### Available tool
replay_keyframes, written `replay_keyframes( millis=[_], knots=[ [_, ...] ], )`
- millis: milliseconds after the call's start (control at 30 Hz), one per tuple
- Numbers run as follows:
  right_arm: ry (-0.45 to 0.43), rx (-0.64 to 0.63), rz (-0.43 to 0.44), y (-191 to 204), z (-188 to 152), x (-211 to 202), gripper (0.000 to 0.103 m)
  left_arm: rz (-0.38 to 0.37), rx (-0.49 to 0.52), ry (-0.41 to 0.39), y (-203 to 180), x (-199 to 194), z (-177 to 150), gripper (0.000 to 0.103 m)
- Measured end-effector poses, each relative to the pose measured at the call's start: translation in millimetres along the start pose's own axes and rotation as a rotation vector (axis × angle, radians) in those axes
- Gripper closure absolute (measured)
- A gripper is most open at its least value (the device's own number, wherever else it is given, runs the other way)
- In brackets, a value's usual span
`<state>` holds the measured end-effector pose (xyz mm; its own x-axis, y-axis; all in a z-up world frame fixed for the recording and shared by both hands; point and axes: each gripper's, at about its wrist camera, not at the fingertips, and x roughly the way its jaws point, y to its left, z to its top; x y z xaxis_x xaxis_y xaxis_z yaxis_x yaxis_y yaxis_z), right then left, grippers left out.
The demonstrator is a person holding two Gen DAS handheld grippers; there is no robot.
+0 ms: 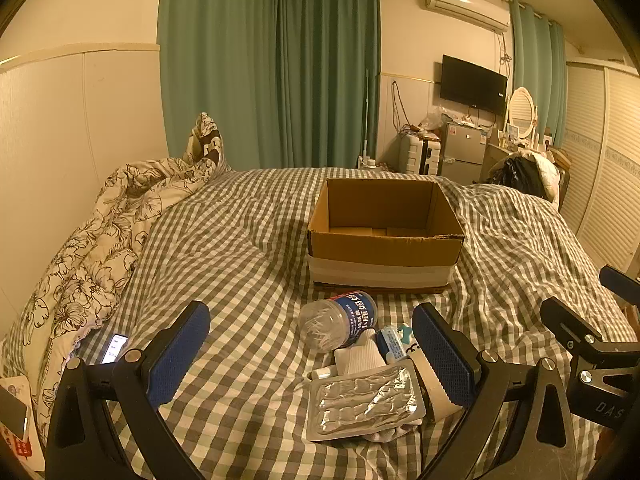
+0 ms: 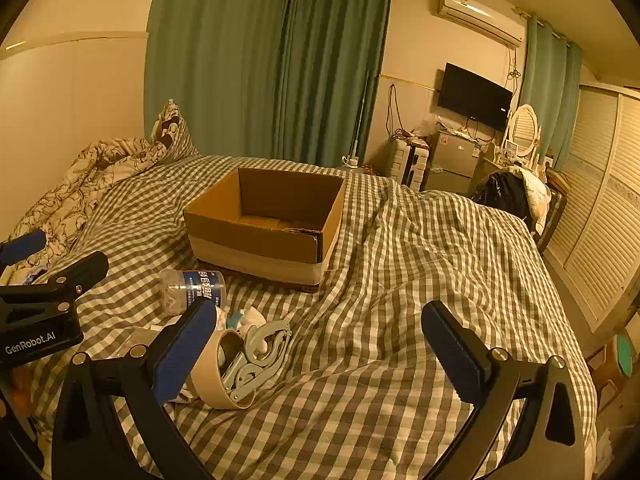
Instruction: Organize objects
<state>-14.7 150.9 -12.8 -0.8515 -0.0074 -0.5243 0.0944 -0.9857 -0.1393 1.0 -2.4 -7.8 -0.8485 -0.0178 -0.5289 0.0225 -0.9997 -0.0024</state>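
Note:
An open cardboard box stands on the checked bedsheet, and what shows of its inside is bare. In front of it lies a pile: a clear plastic bottle on its side, a silver blister pack, a white cloth, a small blue-and-white tube and a beige tape roll. My left gripper hovers open over the pile, holding nothing. My right gripper is open too, just right of the tape roll and grey plastic hangers.
A floral quilt is bunched along the bed's left side, with a lit phone beside it. Past the bed stand green curtains, a small fridge and a chair piled with clothes. A louvred wardrobe lines the right wall.

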Motion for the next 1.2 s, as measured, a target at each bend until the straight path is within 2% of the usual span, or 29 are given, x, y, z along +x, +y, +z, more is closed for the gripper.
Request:
replay_keyframes(
  millis=[933,1200],
  knots=[
    [-0.004,-0.041,0.006,12,2,-3,0.0,0.002,0.003,-0.009,-1,-4,3,0.0],
    [0.057,-0.095,0.011,25,-8,11,0.0,0.012,0.012,0.068,9,14,-8,0.0]
  ],
)
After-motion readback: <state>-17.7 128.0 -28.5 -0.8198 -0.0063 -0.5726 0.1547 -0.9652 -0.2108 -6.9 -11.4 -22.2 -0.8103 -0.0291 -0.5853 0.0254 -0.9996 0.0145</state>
